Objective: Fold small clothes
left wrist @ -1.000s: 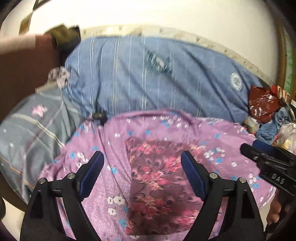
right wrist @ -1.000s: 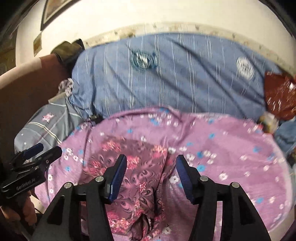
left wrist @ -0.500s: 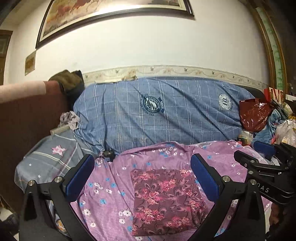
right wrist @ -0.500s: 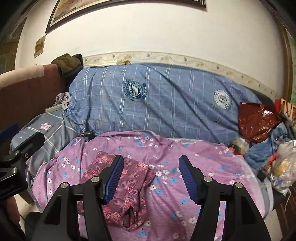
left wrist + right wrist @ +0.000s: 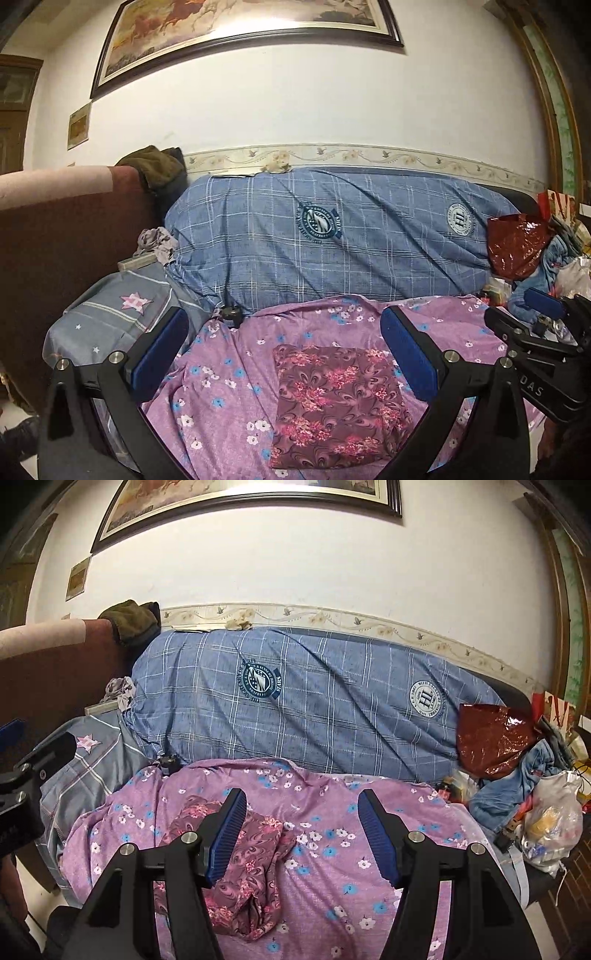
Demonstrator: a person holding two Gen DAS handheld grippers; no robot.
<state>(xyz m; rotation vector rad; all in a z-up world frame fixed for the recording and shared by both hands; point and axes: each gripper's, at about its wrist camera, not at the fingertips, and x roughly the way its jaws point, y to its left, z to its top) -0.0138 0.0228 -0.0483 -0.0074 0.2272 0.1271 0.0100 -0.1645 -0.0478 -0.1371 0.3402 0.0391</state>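
- My left claw [image 5: 282, 354] gapes empty; my right claw [image 5: 301, 836] stands open, empty.
- The folded maroon floral cloth [image 5: 338, 402] lies ahead, below my left claw, nearer it.

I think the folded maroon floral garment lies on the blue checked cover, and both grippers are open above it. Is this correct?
Not quite. The folded maroon floral garment lies on the purple flowered sheet, as the left wrist view shows; the blue checked cover is behind it. The left gripper and right gripper are indeed open, holding nothing.
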